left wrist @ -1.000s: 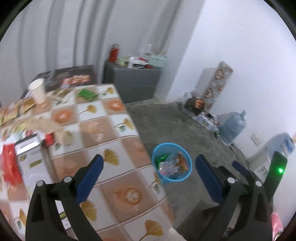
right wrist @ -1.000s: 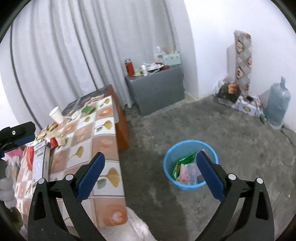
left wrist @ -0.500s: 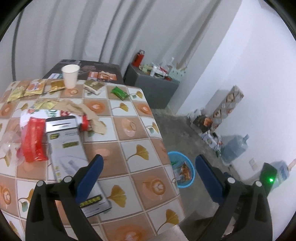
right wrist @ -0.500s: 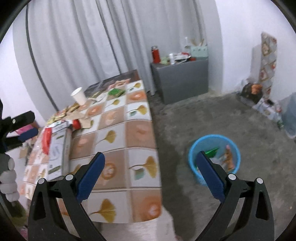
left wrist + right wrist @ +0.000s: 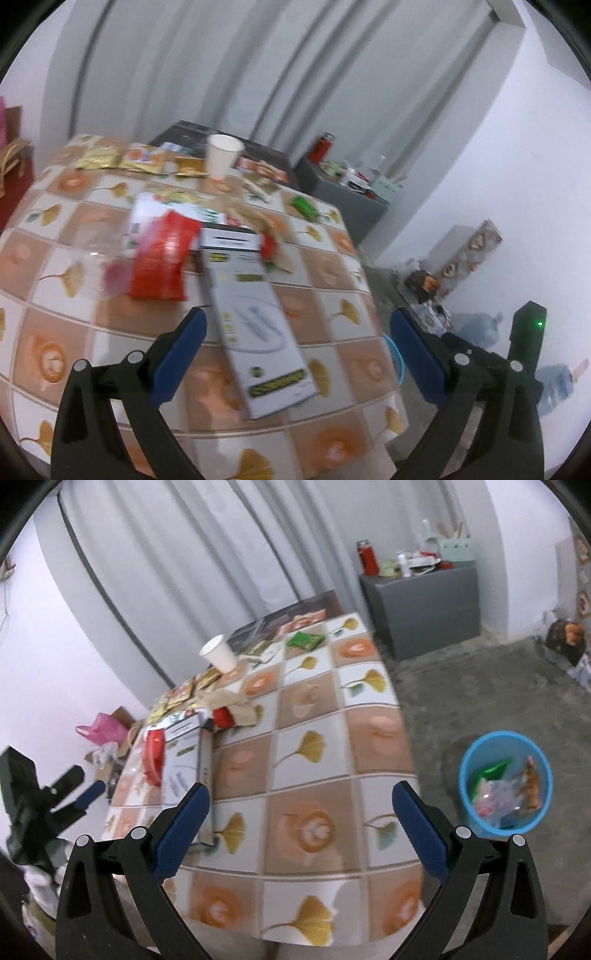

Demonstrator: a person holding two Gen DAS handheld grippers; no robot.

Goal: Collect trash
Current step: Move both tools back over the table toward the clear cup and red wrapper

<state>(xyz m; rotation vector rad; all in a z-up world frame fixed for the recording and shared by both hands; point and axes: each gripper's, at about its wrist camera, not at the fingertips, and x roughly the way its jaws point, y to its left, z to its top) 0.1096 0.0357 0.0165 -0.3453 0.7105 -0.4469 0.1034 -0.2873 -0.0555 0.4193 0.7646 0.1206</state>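
Blue-padded left gripper [image 5: 295, 354] and right gripper [image 5: 301, 829] both hung spread wide and empty over the tiled desk [image 5: 314, 775], beside a blue bin [image 5: 476, 812].

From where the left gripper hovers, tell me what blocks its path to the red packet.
Nothing visible blocks it. The open left gripper hangs above the table; the red packet lies ahead on top, beside the long white box, uncovered.
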